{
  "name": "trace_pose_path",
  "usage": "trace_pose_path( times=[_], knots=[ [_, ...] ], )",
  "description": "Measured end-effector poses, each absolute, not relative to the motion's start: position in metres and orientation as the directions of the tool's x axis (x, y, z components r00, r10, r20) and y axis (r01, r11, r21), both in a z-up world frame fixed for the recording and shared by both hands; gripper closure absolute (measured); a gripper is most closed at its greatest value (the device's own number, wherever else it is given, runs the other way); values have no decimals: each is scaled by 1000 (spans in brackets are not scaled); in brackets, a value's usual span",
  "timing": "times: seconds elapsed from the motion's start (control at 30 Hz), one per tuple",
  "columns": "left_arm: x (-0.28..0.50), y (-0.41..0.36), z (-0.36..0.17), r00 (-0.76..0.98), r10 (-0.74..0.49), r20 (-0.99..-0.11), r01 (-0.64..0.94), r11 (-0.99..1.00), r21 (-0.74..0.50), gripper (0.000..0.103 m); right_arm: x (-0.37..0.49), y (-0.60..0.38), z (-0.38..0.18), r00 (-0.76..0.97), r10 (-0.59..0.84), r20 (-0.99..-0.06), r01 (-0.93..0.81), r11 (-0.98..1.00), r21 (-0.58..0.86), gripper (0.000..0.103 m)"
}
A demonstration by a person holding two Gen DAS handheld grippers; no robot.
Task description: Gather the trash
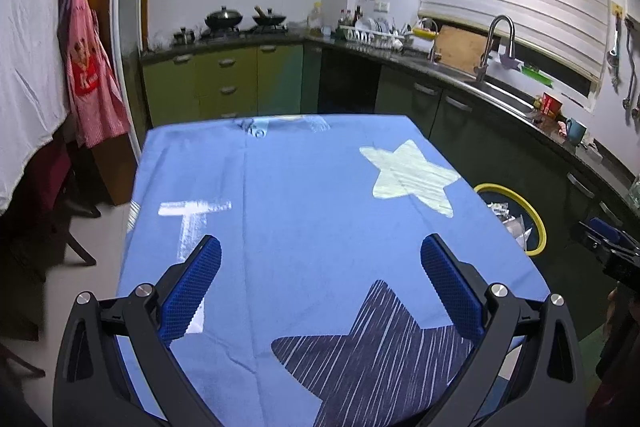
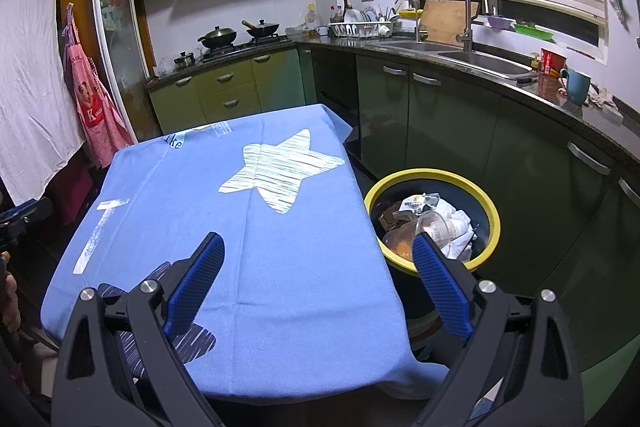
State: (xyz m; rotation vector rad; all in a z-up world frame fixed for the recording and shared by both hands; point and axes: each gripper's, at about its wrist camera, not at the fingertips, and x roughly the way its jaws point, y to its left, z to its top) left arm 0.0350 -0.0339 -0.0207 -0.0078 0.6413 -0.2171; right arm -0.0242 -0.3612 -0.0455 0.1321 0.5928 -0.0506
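Beside table (image 2: 280, 267), yellow-rimmed bin (image 2: 494, 215) w/ crumpled trash (image 2: 452, 223); both hand-held grippers (image 1: 320, 279) (image 2: 318, 279) spread, empty.

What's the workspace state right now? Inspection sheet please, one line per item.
Surface: table under a blue star-print cloth; nothing lying on it.
Job's things: yellow-rimmed bin on the floor right of the table, holding a clear plastic cup, crumpled white paper and a brown wrapper.
Clutter: nothing seen on the table.
Grippers: left gripper open, empty, over the cloth; right gripper open, empty, over the table's right edge.
Cables: nothing seen.
Surroundings: sink, stove with two woks, dish rack, teal mug, pink apron.
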Motion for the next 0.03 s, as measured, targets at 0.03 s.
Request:
trace_pose_path(
  times=[0.03],
  knots=[
    [42,-31,-24,776,-199,-599,193,978,-76,4,-21,-362,-46,826,-6,-563,82,991,110,13]
  ],
)
